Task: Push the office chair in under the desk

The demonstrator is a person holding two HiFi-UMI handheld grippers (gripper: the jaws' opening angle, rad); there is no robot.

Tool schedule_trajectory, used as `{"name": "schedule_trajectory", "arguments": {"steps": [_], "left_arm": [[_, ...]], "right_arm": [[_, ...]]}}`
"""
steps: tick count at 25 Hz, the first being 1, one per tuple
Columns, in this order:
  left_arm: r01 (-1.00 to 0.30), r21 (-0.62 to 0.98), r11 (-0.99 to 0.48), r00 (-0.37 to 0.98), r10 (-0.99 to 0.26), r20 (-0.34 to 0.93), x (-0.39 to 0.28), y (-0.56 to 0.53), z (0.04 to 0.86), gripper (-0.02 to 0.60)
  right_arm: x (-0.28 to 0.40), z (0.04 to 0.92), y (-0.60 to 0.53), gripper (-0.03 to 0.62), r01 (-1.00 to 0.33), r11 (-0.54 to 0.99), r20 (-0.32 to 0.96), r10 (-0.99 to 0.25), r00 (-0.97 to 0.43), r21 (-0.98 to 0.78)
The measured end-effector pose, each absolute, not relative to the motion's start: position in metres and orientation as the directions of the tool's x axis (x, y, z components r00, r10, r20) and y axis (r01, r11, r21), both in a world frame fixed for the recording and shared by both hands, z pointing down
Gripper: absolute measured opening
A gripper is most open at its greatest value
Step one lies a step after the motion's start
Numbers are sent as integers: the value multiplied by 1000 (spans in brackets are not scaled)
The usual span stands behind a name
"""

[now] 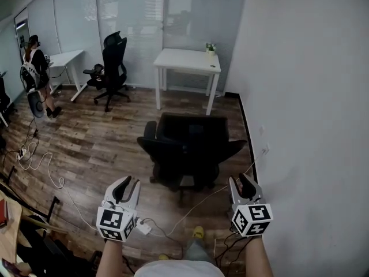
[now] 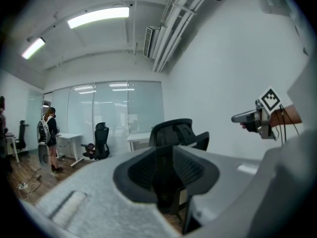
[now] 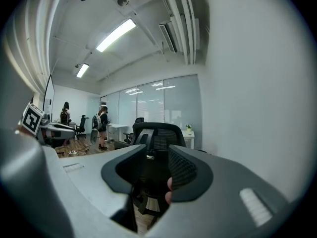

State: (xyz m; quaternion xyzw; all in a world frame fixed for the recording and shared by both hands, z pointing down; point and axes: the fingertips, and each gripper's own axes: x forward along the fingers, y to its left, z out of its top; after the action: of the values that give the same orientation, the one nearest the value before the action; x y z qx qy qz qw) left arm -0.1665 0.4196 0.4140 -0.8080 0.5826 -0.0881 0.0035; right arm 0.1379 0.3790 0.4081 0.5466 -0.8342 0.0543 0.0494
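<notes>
A black office chair (image 1: 187, 149) stands on the wood floor with its back toward me, a short way in front of the white desk (image 1: 187, 59) by the glass wall. My left gripper (image 1: 127, 184) hovers to the left of the chair and nearer to me, jaws apart with nothing between them. To the chair's right, my right gripper (image 1: 242, 182) is open and empty as well. Neither gripper touches the chair. In the left gripper view the chair (image 2: 173, 133) shows beyond the left gripper (image 2: 168, 175). The right gripper view frames the chair's mesh back (image 3: 158, 138) between the parted jaws of the right gripper (image 3: 154, 177).
A white wall (image 1: 311, 97) runs close along the right. Cables and a power strip (image 1: 144, 228) lie on the floor near my feet. A second black chair (image 1: 112, 68), another white desk (image 1: 66, 59) and a person (image 1: 34, 68) are at the far left. A small plant (image 1: 210, 48) sits on the desk.
</notes>
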Motion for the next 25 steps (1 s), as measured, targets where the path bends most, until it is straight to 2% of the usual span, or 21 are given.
{"name": "schedule_trajectory", "arguments": {"steps": [8, 17, 25], "left_arm": [[-944, -121, -308, 288, -945, 155, -124, 334, 420, 104], [-965, -131, -227, 202, -962, 184, -85, 252, 415, 112], [-964, -162, -209, 172, -961, 214, -67, 220, 409, 114]], "right_arm": [[180, 411, 287, 121, -903, 429, 144, -892, -429, -31], [216, 405, 189, 121, -855, 518, 151, -844, -515, -23], [229, 403, 152, 121, -804, 594, 150, -792, -591, -28]]}}
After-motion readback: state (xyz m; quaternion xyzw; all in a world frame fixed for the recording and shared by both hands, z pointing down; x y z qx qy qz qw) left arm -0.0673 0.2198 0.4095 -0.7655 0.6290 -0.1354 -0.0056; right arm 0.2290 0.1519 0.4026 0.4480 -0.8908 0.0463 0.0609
